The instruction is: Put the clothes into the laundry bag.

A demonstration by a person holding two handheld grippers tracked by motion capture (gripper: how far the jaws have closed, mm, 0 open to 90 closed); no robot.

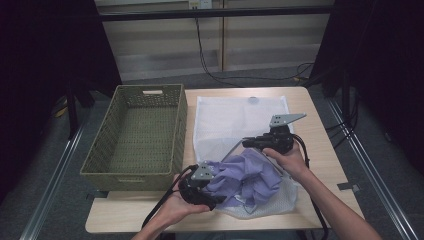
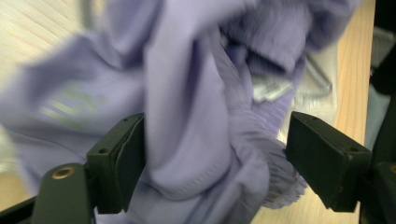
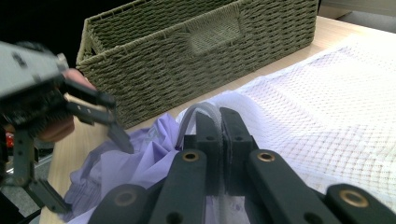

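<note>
Lying bunched at the near end of the white mesh laundry bag [image 1: 235,120], the lilac garment [image 1: 247,177] sits half over the bag's open mouth on the counter [image 1: 320,150].

Left hand-held gripper [image 1: 212,201]: at the near-left edge of the garment, on the side away from the bag's far end. Jaws spread. In the left gripper view the lilac garment [image 2: 196,93] hangs between the two black jaws; one fold lies against the left jaw, the other jaw stands clear of the cloth. No pinch visible.

Right hand-held gripper [image 1: 248,143]: on the far-right side of the garment, over the bag. Jaws pressed together. In the right gripper view the right hand-held gripper [image 3: 219,119] pinches the white rim of the mesh laundry bag [image 3: 336,93], a loop of rim rising between the pads and lifted off the counter. Garment [image 3: 140,163] lies just below and to the left of these jaws, with the left hand-held gripper [image 3: 81,156] beyond it.

Woven basket [image 1: 135,132]: green-grey, rectangular, just beside the bag's left edge, hanging partly off the counter's left side. Garment near the basket's near-right corner, apart from it. In the right gripper view the basket [image 3: 187,51] stands behind the garment.
</note>
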